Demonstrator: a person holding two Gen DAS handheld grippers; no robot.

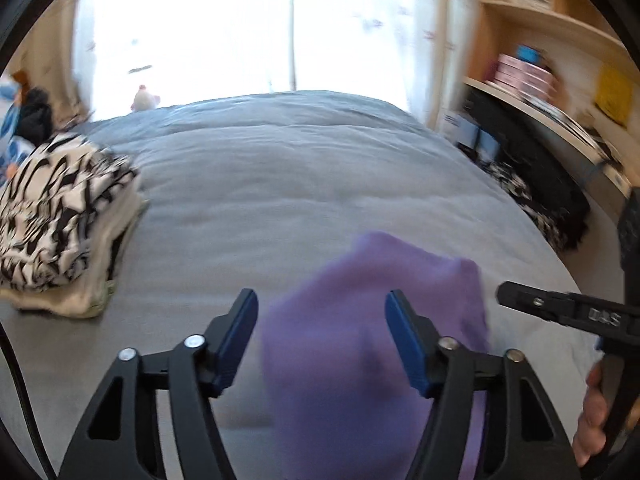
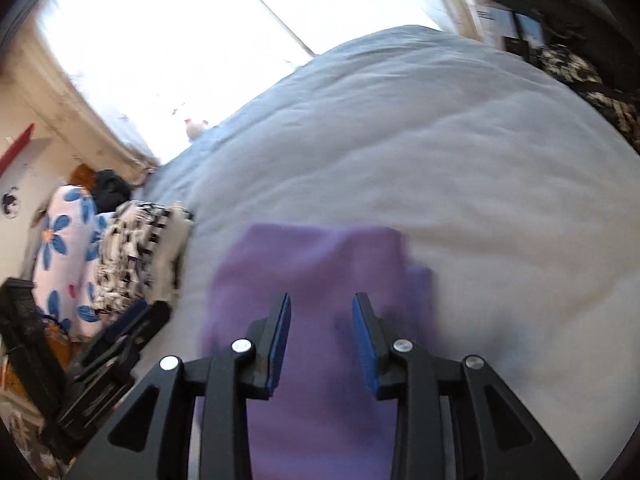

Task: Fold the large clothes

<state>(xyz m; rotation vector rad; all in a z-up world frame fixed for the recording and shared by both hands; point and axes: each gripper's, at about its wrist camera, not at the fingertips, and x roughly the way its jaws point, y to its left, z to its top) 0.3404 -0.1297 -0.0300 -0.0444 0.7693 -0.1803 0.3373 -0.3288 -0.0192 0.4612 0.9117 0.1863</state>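
Observation:
A purple garment (image 1: 360,344) lies folded on the grey bed cover (image 1: 280,184); it also shows in the right wrist view (image 2: 320,280). My left gripper (image 1: 322,312) is open, its jaws wide apart above the garment's near part, holding nothing. My right gripper (image 2: 322,312) is open with a narrower gap, above the garment and empty. The right gripper also shows at the right edge of the left wrist view (image 1: 560,308). The left gripper also shows at the lower left of the right wrist view (image 2: 120,340).
A stack of folded clothes topped by a black-and-white patterned piece (image 1: 56,208) sits on the bed's left side. A flowered pillow (image 2: 64,256) lies beyond it. Wooden shelves (image 1: 560,60) stand to the right. A bright window (image 1: 248,20) is behind the bed.

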